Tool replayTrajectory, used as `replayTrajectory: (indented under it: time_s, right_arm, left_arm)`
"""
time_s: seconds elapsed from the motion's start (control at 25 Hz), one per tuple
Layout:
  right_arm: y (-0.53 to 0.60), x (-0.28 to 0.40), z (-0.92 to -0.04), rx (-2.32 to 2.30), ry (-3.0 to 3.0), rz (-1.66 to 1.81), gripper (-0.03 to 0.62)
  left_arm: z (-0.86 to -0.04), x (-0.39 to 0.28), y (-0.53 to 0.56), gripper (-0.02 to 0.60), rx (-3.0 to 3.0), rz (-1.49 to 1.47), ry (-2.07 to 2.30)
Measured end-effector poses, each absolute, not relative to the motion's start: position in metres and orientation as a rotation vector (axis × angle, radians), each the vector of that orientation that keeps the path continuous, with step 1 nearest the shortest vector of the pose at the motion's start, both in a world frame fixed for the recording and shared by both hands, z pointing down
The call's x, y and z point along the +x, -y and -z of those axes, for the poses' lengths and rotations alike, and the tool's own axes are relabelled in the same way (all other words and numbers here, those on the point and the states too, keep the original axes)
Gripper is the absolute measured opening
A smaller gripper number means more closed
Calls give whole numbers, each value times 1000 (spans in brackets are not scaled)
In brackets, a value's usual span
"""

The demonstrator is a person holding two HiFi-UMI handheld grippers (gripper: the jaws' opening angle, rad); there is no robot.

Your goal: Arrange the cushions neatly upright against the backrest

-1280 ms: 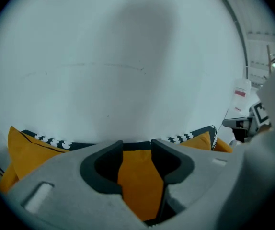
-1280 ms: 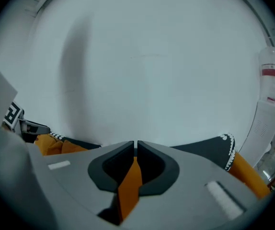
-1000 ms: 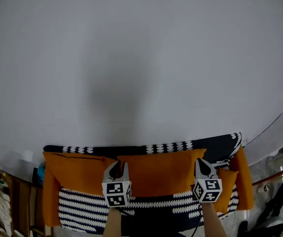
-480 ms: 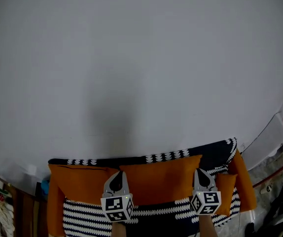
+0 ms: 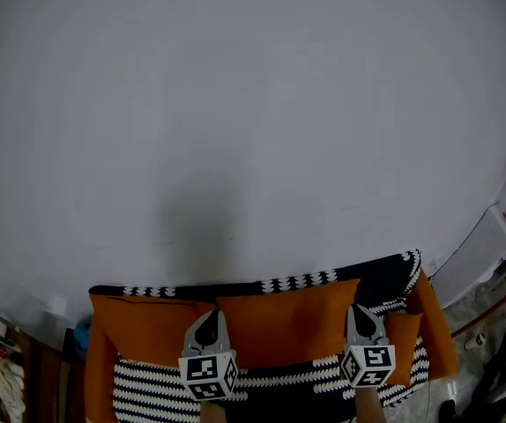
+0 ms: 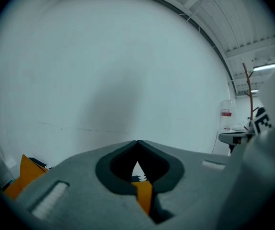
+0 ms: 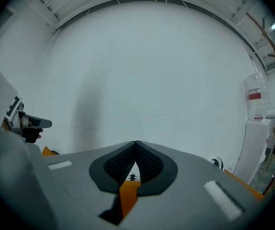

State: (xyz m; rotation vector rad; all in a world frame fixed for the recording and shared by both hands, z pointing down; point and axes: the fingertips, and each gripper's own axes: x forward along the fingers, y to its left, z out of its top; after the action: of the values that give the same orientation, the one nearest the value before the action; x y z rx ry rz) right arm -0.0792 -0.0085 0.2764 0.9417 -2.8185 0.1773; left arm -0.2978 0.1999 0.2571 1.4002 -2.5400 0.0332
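Observation:
Against the sofa's black-and-white patterned backrest stands the middle orange cushion, upright. My left gripper is shut on its left edge; orange fabric shows between the closed jaws of that gripper. At the cushion's right edge my right gripper is shut too, with orange fabric pinched behind its tips. Another orange cushion leans at the left. A small orange cushion and a larger one sit at the right end.
A plain white wall fills most of the view behind the sofa. A wooden shelf stands left of the sofa, with a blue thing beside it. White equipment and a bottle with a red label are at the right.
The left jaws, slightly apart a second ago, are now closed on the cushion's edge. Both grippers have risen with the middle cushion, and the head view has tipped upward.

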Motion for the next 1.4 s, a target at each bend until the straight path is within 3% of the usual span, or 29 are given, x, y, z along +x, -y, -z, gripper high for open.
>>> replayTrajectory:
  time_s: [1.0, 1.4]
  right_arm:
    - [-8, -55, -288, 1046, 2747, -198, 9]
    - [-5, 17, -307, 1308, 2567, -221, 9]
  left_arm:
    - [-276, -285, -197, 5, 1499, -64, 2455]
    - [-304, -251, -144, 5, 1725, -113, 2269]
